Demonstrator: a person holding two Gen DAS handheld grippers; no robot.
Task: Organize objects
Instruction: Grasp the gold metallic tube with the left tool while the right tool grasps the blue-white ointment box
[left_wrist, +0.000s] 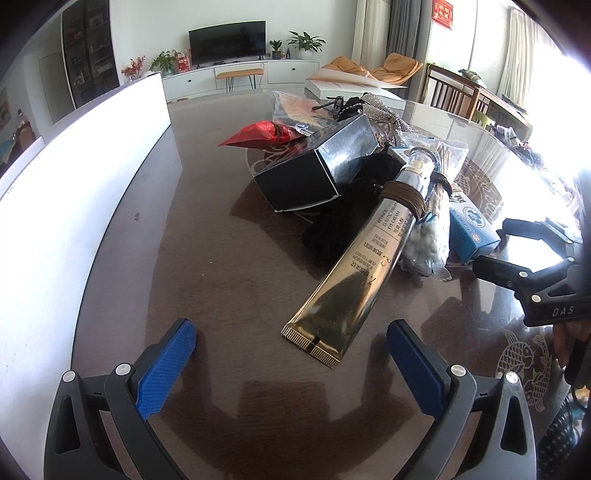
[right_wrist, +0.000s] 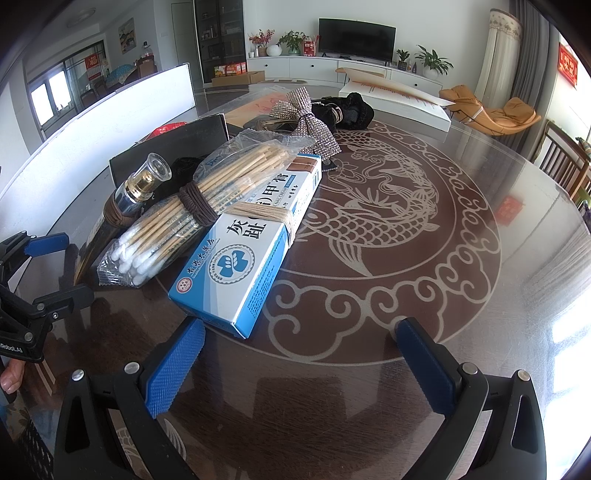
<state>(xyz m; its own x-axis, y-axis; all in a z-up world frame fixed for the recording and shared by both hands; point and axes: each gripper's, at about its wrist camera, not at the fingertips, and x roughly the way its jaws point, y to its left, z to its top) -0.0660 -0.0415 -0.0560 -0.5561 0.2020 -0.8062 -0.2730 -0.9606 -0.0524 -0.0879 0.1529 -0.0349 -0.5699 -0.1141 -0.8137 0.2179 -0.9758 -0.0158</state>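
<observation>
A gold cream tube (left_wrist: 364, 258) with a clear cap lies on the pile, its crimped end toward my left gripper (left_wrist: 291, 363), which is open and empty just short of it. A bag of cotton swabs (right_wrist: 184, 221) tied with a brown band lies beside a blue and white ointment box (right_wrist: 243, 258). My right gripper (right_wrist: 299, 362) is open and empty, its left pad by the box's near corner. The box (left_wrist: 469, 221) and swabs (left_wrist: 424, 243) also show in the left wrist view, as does the tube (right_wrist: 129, 199) in the right wrist view.
A black box (left_wrist: 317, 166), a red foil packet (left_wrist: 262, 134), a black fuzzy item (left_wrist: 343, 210), a rhinestone bow (right_wrist: 306, 118) and a black scrunchie (right_wrist: 347, 109) lie further back. A white bin (left_wrist: 74, 177) stands at the left. The dark table (right_wrist: 406, 258) has a fish pattern.
</observation>
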